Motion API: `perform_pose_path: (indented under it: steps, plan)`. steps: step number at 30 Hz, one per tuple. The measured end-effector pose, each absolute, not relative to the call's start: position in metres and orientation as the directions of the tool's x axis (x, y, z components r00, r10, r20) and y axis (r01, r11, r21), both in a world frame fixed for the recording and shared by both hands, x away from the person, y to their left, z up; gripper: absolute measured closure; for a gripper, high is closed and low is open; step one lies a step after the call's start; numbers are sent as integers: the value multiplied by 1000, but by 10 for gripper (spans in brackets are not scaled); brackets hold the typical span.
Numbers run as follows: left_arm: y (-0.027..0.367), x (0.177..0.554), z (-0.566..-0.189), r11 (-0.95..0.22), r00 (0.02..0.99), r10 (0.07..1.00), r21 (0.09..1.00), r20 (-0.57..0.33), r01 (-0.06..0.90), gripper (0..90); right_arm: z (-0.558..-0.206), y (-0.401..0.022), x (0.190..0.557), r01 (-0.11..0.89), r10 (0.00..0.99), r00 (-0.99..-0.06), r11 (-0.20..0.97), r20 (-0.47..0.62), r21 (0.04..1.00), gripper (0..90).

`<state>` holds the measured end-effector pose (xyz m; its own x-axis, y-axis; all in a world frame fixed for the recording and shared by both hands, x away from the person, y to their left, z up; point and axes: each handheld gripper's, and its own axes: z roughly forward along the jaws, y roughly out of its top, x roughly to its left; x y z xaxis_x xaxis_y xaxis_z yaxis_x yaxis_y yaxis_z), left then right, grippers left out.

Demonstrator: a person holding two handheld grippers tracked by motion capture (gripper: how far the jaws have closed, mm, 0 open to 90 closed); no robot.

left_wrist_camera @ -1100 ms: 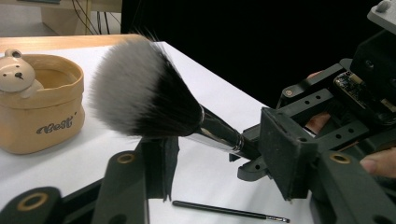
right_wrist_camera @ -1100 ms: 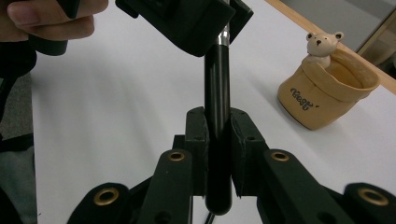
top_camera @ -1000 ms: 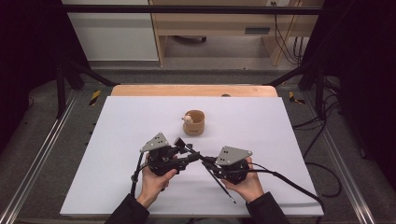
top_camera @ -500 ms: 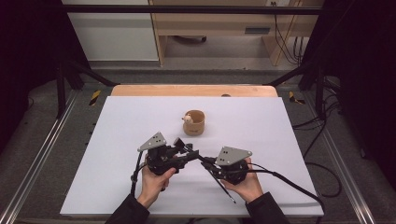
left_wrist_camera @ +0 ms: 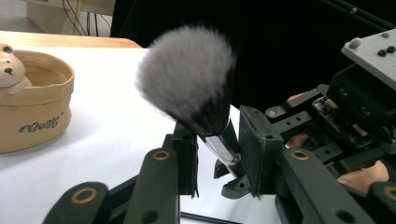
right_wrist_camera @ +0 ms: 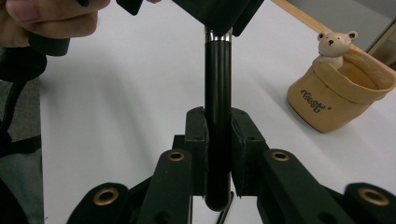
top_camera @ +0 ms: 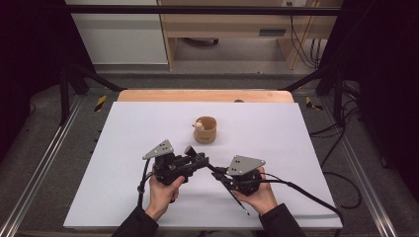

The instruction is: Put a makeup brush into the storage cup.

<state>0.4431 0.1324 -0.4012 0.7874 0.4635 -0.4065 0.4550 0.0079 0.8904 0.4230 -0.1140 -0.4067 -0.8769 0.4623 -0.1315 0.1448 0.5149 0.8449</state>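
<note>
The makeup brush (left_wrist_camera: pixel 196 88) sits between the two grippers, a little nearer the person than the tan cup (top_camera: pixel 205 130) and well apart from it. The right gripper (right_wrist_camera: pixel 218 154) is clenched on the black handle, pads pressed to both sides. The left gripper (left_wrist_camera: pixel 217 154) has just been closing around the silver collar below the bristles; one pad looks to touch it, the other stands slightly off, so this grasp is not yet firm.

The main risk, as I judge it, is a bad handover: if the right jaws let go before the left ones bite, the brush could tip and drop onto the white table (top_camera: pixel 123 148). Closing too high would crush the soft bristles; squeezing the smooth, round collar off-centre could let it slip or twist.

The cup, with a small bear figure (top_camera: pixel 198 125) on its rim, stands alone beyond the brush. Nothing lies between them, though the bear on the rim could catch the bristles during a drop-in.
</note>
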Motion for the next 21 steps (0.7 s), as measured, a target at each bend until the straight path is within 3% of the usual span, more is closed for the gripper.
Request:
perform_pose_path:
  steps: [16,21]
  plan:
    - [130,437,-398,5,809,445,905,-384,426,762,-411,-111,424,146,462,-878,513,-128,846,780]
    - [131,435,-394,-19,808,476,914,-348,406,763,-409,-112,423,144,477,-869,495,-129,857,662]
